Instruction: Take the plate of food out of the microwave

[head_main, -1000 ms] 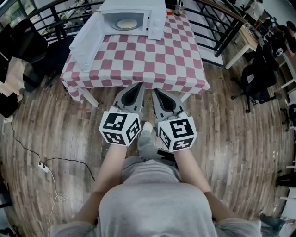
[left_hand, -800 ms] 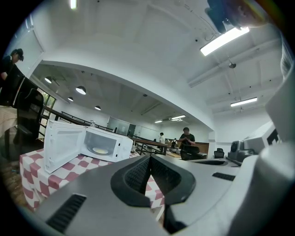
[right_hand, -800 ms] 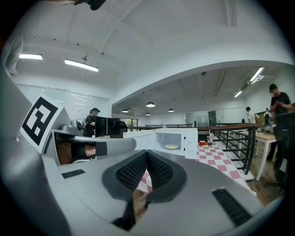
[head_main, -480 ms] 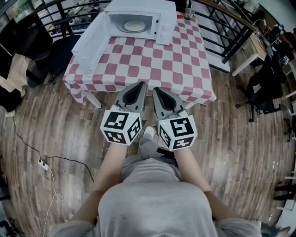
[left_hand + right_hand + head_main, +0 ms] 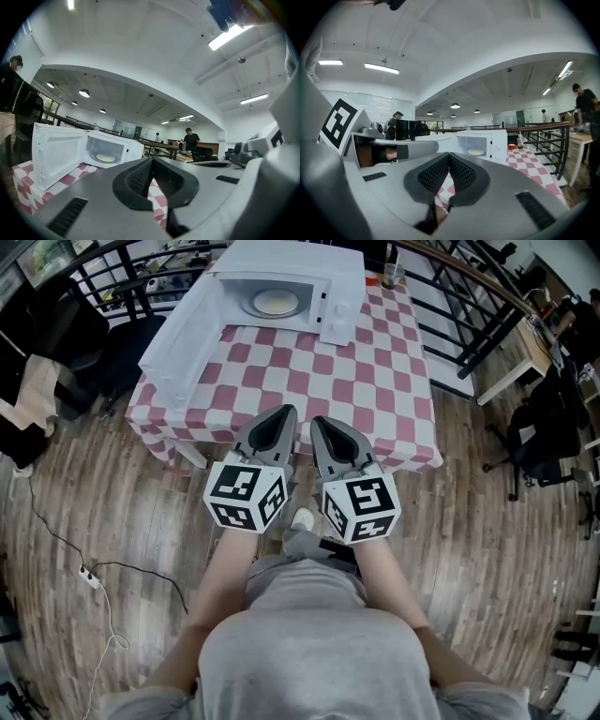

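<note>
A boxy white microwave [image 5: 291, 277] stands on a table [image 5: 375, 399] draped in red-and-white checked cloth, its door [image 5: 183, 334] swung wide. Inside it lies the round, pale plate of food [image 5: 275, 303]. Well short of the microwave, the left gripper [image 5: 281, 413] and right gripper [image 5: 319, 423] sit side by side, ribbed black jaws clenched on nothing.

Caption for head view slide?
Shut, empty left tool and right tool face checkered table; plate in open microwave.
</note>
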The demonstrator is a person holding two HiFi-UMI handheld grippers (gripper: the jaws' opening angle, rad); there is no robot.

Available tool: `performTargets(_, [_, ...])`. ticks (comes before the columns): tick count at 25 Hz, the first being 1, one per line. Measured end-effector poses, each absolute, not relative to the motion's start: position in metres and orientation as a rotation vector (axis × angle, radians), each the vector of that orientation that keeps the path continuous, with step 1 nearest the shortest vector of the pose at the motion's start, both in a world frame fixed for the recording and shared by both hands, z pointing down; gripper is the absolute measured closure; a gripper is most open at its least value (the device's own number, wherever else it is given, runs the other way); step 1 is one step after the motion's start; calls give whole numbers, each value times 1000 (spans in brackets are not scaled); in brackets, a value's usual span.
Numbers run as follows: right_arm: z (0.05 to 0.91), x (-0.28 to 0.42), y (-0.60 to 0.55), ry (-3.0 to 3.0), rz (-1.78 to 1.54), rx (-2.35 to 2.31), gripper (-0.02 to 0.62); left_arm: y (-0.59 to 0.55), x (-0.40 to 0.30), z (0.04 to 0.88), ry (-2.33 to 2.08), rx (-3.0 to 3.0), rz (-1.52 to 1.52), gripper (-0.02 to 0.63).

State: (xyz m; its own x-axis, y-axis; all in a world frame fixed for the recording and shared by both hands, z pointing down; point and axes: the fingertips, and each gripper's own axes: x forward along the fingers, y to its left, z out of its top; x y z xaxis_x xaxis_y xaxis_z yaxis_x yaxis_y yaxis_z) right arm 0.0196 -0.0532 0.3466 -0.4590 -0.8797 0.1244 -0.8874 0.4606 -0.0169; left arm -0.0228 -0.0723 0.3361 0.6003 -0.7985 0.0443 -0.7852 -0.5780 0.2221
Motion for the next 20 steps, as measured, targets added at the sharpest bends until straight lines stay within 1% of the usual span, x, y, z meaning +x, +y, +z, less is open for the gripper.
performTargets(20, [347,45,-172,-2651,166,1506,569,-191,3,335,-1376,2584,-26,606])
